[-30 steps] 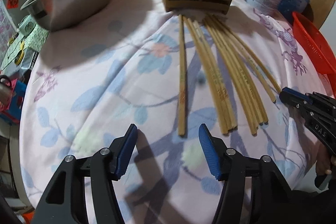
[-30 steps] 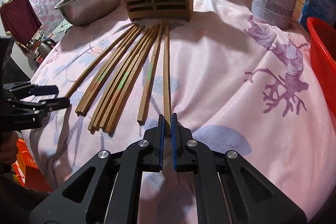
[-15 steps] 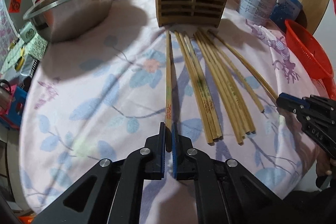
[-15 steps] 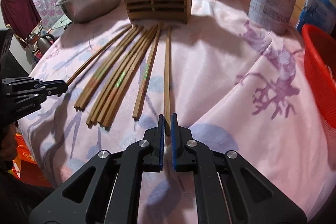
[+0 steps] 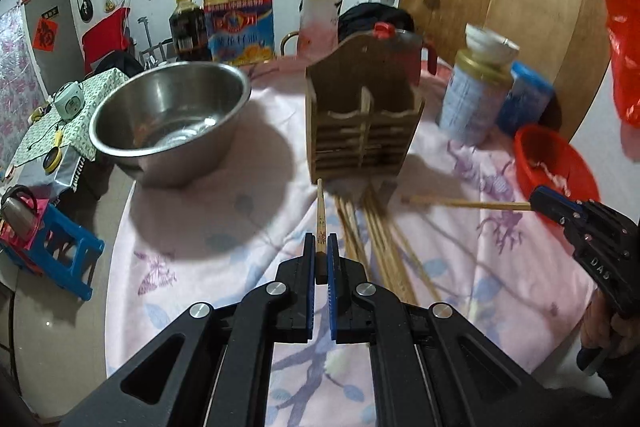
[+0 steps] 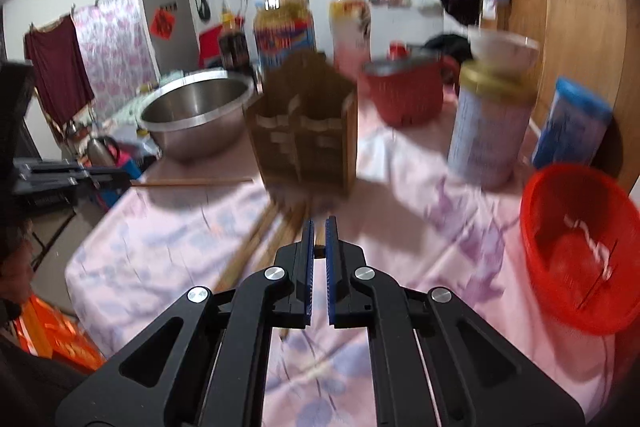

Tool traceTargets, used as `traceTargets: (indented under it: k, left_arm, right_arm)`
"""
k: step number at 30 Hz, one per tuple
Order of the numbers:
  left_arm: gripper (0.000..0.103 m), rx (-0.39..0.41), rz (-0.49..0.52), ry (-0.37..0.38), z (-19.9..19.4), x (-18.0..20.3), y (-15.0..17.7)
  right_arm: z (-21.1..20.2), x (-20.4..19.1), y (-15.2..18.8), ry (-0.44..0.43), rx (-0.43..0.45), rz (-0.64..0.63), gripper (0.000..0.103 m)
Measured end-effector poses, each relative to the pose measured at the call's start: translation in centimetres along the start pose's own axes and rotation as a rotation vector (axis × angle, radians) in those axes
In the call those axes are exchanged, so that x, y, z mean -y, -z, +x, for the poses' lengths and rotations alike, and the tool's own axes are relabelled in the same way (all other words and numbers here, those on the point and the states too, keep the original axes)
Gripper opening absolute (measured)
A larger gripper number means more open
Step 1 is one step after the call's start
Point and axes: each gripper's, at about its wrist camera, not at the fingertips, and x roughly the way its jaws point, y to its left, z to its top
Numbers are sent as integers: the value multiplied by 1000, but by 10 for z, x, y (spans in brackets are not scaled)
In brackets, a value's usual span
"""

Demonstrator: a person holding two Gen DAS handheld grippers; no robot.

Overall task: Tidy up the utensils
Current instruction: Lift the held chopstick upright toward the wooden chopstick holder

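My left gripper (image 5: 320,243) is shut on the near end of a bamboo chopstick (image 5: 319,211), which hangs above the flowered cloth and points at the wooden utensil holder (image 5: 362,115). My right gripper (image 6: 319,237) is shut on another chopstick (image 6: 319,242); that view is blurred. In the left wrist view the right gripper (image 5: 538,197) holds its chopstick (image 5: 464,203) level, pointing left. In the right wrist view the left gripper (image 6: 122,181) holds its chopstick (image 6: 192,182) pointing right. Several chopsticks (image 5: 376,239) still lie on the cloth in front of the holder.
A steel bowl (image 5: 168,115) stands left of the holder. To the right are a tin can (image 5: 472,99) with a small bowl on top, a blue box (image 5: 524,99) and a red basket (image 5: 556,163). A red pot (image 6: 404,95) and bottles stand behind.
The left gripper closed on the leftmost chopstick. Both grippers then rose, each lifting its chopstick off the cloth, and both views tipped up toward the holder.
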Motion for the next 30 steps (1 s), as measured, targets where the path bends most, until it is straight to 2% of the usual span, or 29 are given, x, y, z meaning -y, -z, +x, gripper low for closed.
traceTargets:
  k: [5,9,13,15,22,30]
  left_arm:
    - [6,-38,-2,41,-5,2,-8]
    - [6,-103,8,62,-3,-4,-7]
    - [6,-206,0,69,9,-17,0]
    - [6,-225,-16,76,13,-22,-1]
    - [6,-201,-26,76,21,-20,-36]
    - [6,-139,-43,80,25,-17,-78]
  right_arm:
    - [-13,-7,-19,-16,39,12,6]
    - [-14,-7,-23,-12,43,23,6]
    - [-12,-4,-24,-3,46,42,6]
    - [-11,-3,-26,-4,48,55,6]
    - [6,4,-29,-9,16,88,7]
    - [9,6,-42,-15,28,80,7]
